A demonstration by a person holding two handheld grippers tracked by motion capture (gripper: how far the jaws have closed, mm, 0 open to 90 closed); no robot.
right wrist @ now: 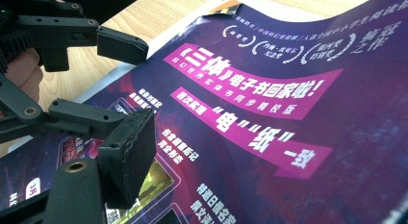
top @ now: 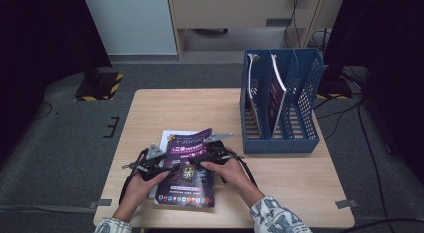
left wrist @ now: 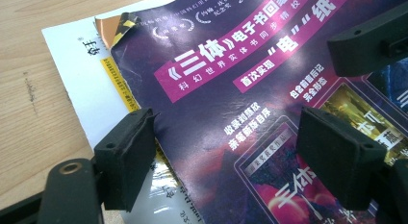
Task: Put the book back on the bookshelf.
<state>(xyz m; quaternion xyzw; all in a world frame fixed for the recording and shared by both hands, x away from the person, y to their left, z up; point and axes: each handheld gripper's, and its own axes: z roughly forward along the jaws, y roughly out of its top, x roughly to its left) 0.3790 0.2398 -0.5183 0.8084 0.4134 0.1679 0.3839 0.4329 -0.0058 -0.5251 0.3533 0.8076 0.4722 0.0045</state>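
A purple-covered magazine [top: 186, 187] lies on a white booklet [top: 168, 135] at the table's near middle. Its far right corner curls up off the stack. My left gripper [top: 176, 165] hovers open over the magazine's left part. In the left gripper view [left wrist: 226, 156] one jaw stands at the cover's torn left edge and the other over the printed cover [left wrist: 250, 80]. My right gripper [top: 201, 160] comes in from the right. In the right gripper view one pad [right wrist: 129, 154] shows above the cover [right wrist: 269, 118]; the raised cover hides the other jaw.
A blue three-slot file holder [top: 280, 143] stands at the table's right, with magazines upright in its left and middle slots. Bare wood [top: 175, 108] lies behind and to the left of the stack. The person's hands and patterned sleeves reach in from the near edge.
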